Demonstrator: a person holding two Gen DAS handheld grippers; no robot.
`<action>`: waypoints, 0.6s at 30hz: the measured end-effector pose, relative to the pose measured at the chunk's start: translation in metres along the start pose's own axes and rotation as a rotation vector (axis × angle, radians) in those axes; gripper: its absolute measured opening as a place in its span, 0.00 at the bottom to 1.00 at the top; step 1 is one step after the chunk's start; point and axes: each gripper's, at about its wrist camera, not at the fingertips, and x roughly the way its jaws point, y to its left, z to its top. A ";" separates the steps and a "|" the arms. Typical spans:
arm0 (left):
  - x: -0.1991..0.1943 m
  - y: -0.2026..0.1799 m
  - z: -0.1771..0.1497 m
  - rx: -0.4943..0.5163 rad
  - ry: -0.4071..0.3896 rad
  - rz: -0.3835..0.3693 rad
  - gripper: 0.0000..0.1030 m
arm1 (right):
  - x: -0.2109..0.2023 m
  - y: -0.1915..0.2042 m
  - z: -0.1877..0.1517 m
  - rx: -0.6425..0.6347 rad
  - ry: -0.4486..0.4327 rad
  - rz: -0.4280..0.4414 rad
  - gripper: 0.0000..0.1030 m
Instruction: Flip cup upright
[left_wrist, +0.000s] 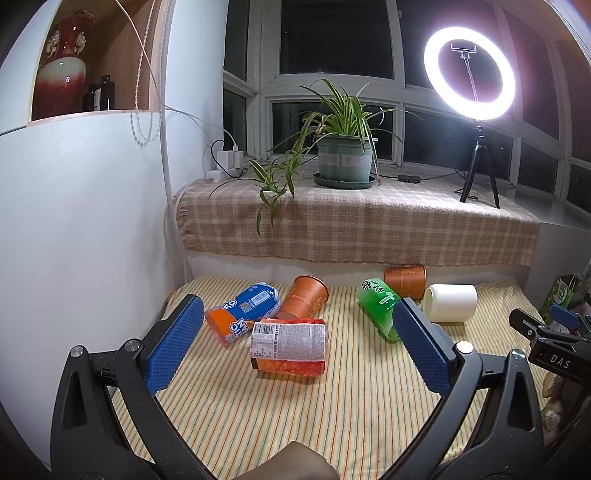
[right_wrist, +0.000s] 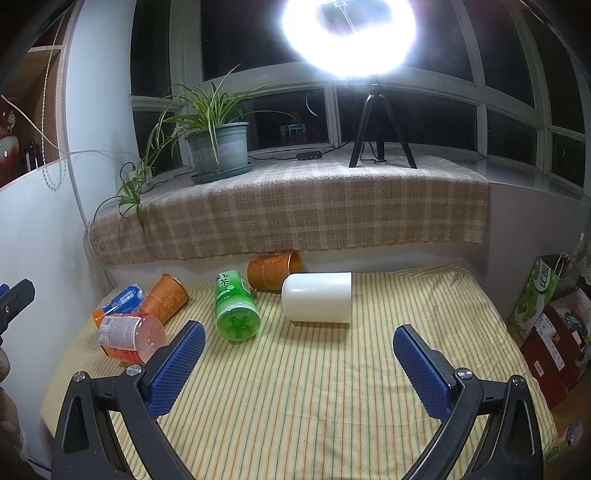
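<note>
Progress: we judge the task as not yet begun; every cup we can see lies on its side and nothing is held.
Left gripper (left_wrist: 299, 345): we have its jaws spread wide and empty, hanging above the striped cloth (left_wrist: 295, 413), looking toward the bottles.
Right gripper (right_wrist: 299, 363): likewise wide open, holding nothing, and facing the white cup (right_wrist: 317, 297).
White cup: it lies on its side near the back of the cloth, apparently with its rounded closed end to our left; we cannot make out the mouth clearly.
Orange cups: one (right_wrist: 164, 298) lies tipped among the bottles at left, another (right_wrist: 273, 272) lies against the back wall, just behind the white cup.
Clutter: a green bottle (right_wrist: 236, 308) and an orange-red bottle (left_wrist: 290, 345) also lie on their sides nearby.
Left to do: we still need to approach a cup, grasp it, turn it mouth-up and set it standing.
</note>
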 end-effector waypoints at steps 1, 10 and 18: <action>0.000 0.000 0.000 0.000 0.001 -0.001 1.00 | 0.000 0.000 0.000 0.001 0.002 0.003 1.00; 0.005 0.010 -0.004 -0.013 0.014 0.007 1.00 | 0.009 0.008 0.001 0.004 0.028 0.040 1.00; 0.006 0.021 -0.007 -0.026 0.027 0.022 1.00 | 0.024 0.019 0.004 -0.004 0.052 0.091 1.00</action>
